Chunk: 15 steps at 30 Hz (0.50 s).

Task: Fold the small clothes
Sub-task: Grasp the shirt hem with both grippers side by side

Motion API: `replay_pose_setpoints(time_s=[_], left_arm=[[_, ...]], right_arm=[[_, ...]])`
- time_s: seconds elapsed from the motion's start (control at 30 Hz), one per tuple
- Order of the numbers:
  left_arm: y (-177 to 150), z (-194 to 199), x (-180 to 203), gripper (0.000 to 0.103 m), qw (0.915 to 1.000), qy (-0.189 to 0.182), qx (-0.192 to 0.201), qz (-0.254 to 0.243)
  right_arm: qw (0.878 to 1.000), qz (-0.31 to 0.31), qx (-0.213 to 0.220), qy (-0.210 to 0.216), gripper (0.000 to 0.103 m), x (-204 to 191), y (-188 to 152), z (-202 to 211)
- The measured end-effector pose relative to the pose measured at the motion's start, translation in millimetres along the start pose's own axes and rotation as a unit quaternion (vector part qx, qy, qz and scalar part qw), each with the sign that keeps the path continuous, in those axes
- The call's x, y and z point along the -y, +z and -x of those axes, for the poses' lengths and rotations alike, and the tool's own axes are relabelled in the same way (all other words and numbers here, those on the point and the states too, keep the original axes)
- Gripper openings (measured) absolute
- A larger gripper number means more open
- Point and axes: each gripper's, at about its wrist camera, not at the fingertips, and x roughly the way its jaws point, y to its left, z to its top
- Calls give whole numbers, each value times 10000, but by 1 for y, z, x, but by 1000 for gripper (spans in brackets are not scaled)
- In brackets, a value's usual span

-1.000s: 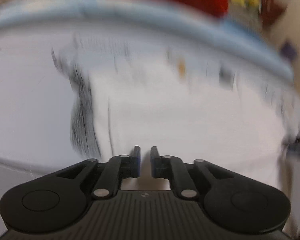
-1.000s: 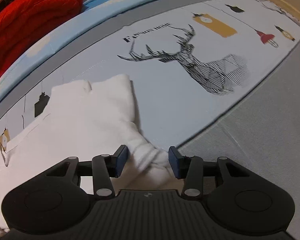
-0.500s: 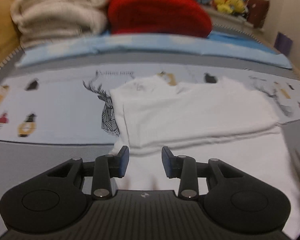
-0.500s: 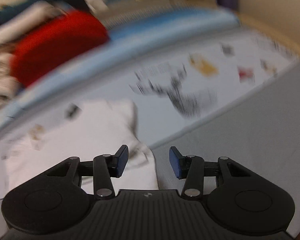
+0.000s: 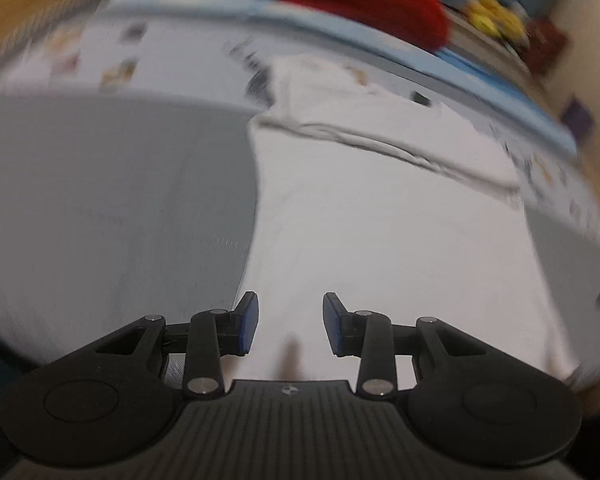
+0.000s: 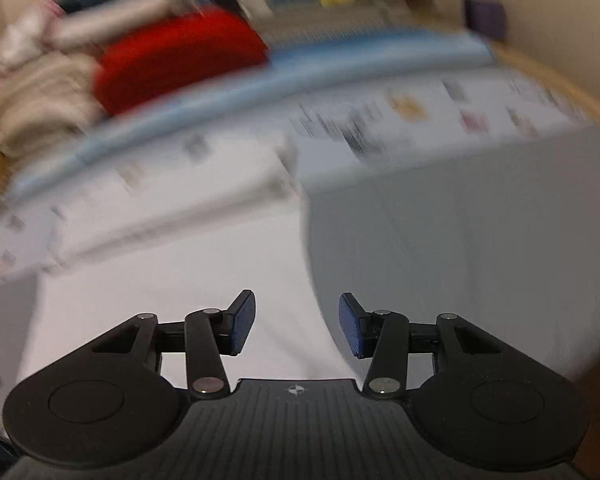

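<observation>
A white garment [image 5: 380, 220] lies flat on the bed, its far part folded back over itself with a doubled edge [image 5: 380, 148] across the middle. My left gripper [image 5: 290, 312] hangs open above the garment's near left edge, where white cloth meets the grey sheet [image 5: 120, 200]; nothing is between its pads. In the right wrist view the same garment [image 6: 180, 272] fills the lower left. My right gripper [image 6: 296, 308] is open over the near right edge, also with nothing between its pads. Both views are blurred by motion.
A printed pale sheet [image 6: 420, 120] and a light-blue strip [image 5: 340, 28] run behind the garment. A red blanket [image 6: 180, 56] and beige folded blankets [image 6: 36, 96] are piled at the head. Yellow toys [image 5: 492, 16] sit far right. A wooden frame [image 6: 560, 80] borders the bed.
The left jaws went from nearly shut to open. Both grippers drew back from the garment's folded far part toward its near part and rose a little.
</observation>
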Motion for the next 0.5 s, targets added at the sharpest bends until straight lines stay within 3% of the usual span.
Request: replay_pose_setpoints(time_s=[0.13,0.5], left_arm=[[3,-5,-18,39,9994,268,-61,187],[16,-29,-54,40,9926,24,-780,933]], right_arm=[[9994,-203,-243,-132,47,2,-4,-17],[9925,-763,-845,-449,48,24,-22,-39]])
